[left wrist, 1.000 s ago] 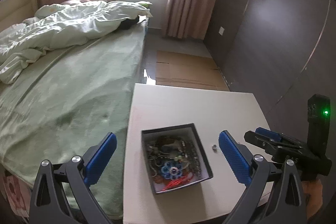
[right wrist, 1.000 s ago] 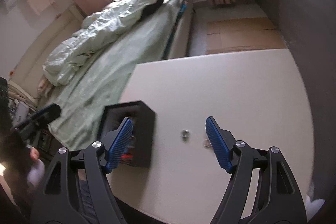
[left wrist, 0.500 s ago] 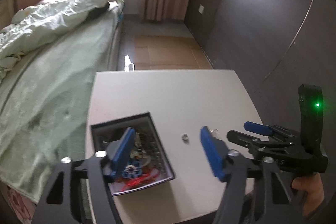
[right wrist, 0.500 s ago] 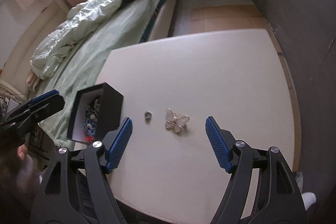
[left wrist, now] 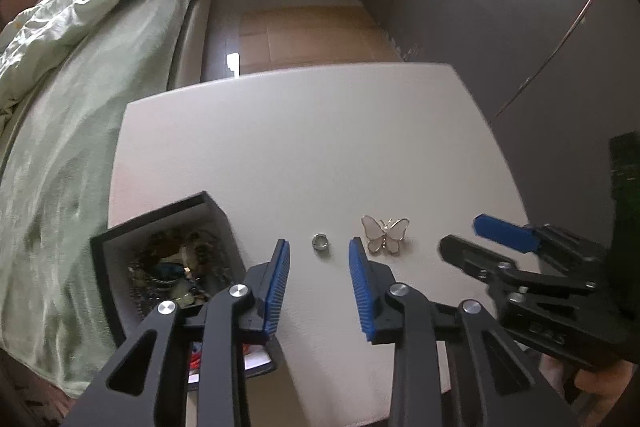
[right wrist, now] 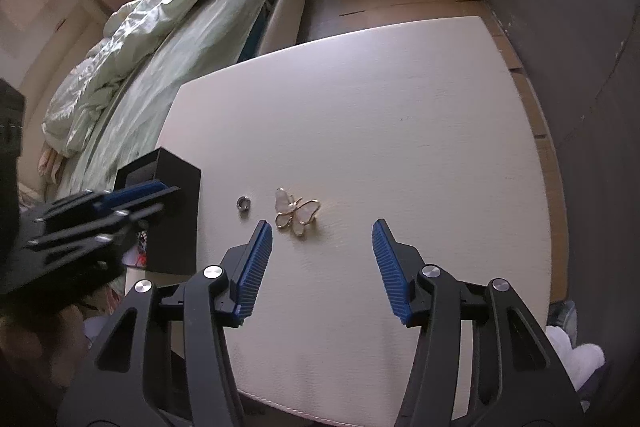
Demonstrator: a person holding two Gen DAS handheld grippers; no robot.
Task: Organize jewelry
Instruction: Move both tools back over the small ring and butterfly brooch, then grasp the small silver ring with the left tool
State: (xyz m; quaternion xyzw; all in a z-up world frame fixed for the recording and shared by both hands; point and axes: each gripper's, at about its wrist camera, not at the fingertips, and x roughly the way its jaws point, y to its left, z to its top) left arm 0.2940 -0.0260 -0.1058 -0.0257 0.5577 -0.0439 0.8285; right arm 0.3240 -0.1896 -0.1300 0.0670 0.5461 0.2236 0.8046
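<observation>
Left wrist view: box (left wrist: 120, 239) holds jewelry, ring (left wrist: 320, 241) and butterfly brooch (left wrist: 385, 234) remain loose on surface (left wrist: 300, 147); left gripper (left wrist: 319, 285) and right gripper (left wrist: 472, 239) empty, closing.

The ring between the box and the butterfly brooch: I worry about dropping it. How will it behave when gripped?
The ring lies flat on the table, so it probably won't roll until tipped. Small, smooth metal may slip from the closing left gripper jaws. Probably very light.

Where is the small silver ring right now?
The silver ring lies loose on the white table, between the black jewelry box and the butterfly brooch; in the left wrist view it sits just beyond the closing left tongs.
</observation>
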